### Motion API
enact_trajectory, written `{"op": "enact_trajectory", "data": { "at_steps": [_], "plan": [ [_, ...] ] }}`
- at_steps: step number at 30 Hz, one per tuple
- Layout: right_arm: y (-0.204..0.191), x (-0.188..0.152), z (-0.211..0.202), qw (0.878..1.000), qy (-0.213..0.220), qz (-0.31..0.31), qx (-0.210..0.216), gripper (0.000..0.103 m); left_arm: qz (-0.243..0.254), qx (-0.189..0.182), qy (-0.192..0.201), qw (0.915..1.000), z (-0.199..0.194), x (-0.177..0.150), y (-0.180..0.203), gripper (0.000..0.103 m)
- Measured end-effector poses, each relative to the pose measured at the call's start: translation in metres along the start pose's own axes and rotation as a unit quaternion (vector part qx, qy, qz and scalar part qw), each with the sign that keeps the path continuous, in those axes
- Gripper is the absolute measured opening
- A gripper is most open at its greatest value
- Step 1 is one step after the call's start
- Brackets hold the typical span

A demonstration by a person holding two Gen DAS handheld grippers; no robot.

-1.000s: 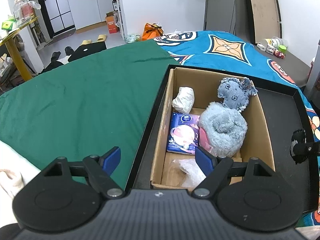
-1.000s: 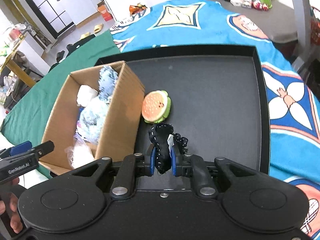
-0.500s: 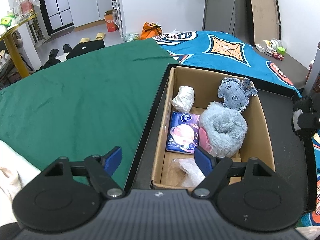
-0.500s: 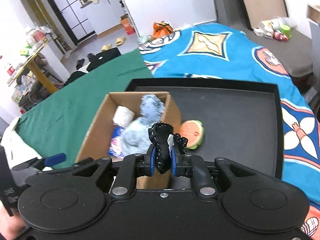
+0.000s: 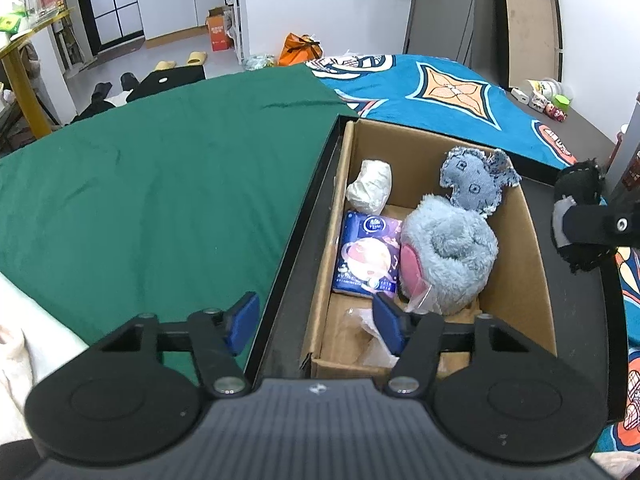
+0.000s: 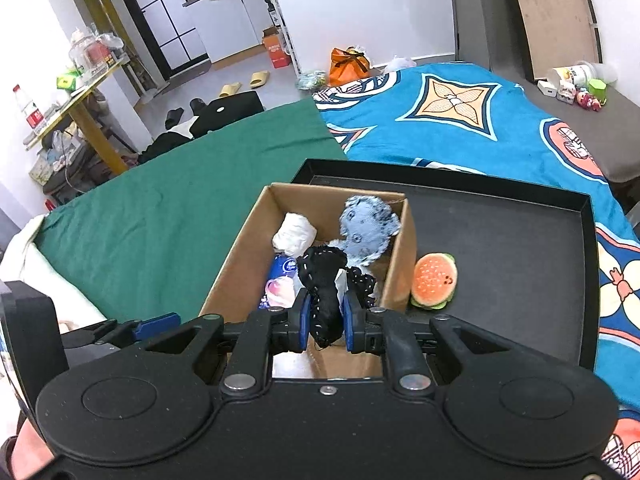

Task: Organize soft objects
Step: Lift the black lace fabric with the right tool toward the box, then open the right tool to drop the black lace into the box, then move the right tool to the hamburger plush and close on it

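A: What does the left wrist view show?
B: The left tool (image 5: 316,322) has just been closing, its blue pads still apart with nothing between them, over the near end of the open brown cardboard box (image 5: 536,264).

A: And the right wrist view?
B: The right tool (image 6: 324,318) is clamped on a black stitched fabric toy (image 6: 322,284), above the box in the black tray (image 6: 520,264).

Box (image 6: 400,264) sits in tray (image 6: 520,248), at its 9 o'clock side. In the box: wad (image 6: 294,234) at 11, flat toy (image 6: 368,228) at 1, packet (image 6: 280,284) at 8, plush (image 5: 448,252) at centre. Burger toy (image 6: 434,280) on tray, touching box wall at 3. Tray lies on bedspreads (image 6: 180,220).
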State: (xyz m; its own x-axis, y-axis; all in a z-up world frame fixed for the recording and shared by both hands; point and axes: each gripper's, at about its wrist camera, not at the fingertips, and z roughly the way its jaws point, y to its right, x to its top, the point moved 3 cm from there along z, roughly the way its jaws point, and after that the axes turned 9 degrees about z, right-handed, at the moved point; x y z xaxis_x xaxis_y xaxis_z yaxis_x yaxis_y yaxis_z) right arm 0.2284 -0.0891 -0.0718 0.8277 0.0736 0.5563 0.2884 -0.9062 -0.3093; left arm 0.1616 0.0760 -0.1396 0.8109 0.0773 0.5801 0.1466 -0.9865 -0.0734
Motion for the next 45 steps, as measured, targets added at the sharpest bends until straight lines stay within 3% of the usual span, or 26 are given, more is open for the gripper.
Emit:
{"op": "enact_trajectory", "data": {
  "at_steps": [2, 4, 8, 13, 18, 34, 45],
  "plan": [
    [-0.006, -0.006, 0.003, 1.000, 0.004, -0.001, -0.005, 0.017, -0.001, -0.001, -0.008, 1.0000, 0.003, -0.002, -0.001, 0.042],
    [-0.012, -0.013, 0.007, 1.000, 0.006, -0.001, -0.008, 0.017, -0.002, -0.001, -0.016, 0.9999, 0.006, -0.005, -0.003, 0.020],
    [-0.021, -0.023, 0.012, 1.000, 0.012, -0.009, -0.020, 0.020, -0.008, -0.021, -0.017, 0.9996, 0.006, -0.007, -0.005, 0.009],
    [-0.020, -0.026, 0.010, 1.000, 0.016, -0.008, -0.026, 0.030, -0.017, -0.017, -0.011, 0.9997, 0.000, -0.007, -0.008, 0.009],
    [-0.016, -0.022, 0.003, 1.000, 0.023, -0.007, -0.020, 0.049, -0.012, -0.011, -0.011, 0.9998, 0.000, -0.003, -0.003, 0.009],
    [0.018, -0.015, -0.003, 1.000, 0.015, 0.025, 0.012, 0.051, -0.004, 0.004, 0.000, 1.0000, -0.003, 0.001, 0.005, 0.014],
    [0.055, -0.005, 0.003, 1.000, 0.007, 0.027, 0.010, 0.052, 0.009, 0.011, 0.012, 0.9998, -0.006, 0.005, 0.014, 0.033]
  ]
}}
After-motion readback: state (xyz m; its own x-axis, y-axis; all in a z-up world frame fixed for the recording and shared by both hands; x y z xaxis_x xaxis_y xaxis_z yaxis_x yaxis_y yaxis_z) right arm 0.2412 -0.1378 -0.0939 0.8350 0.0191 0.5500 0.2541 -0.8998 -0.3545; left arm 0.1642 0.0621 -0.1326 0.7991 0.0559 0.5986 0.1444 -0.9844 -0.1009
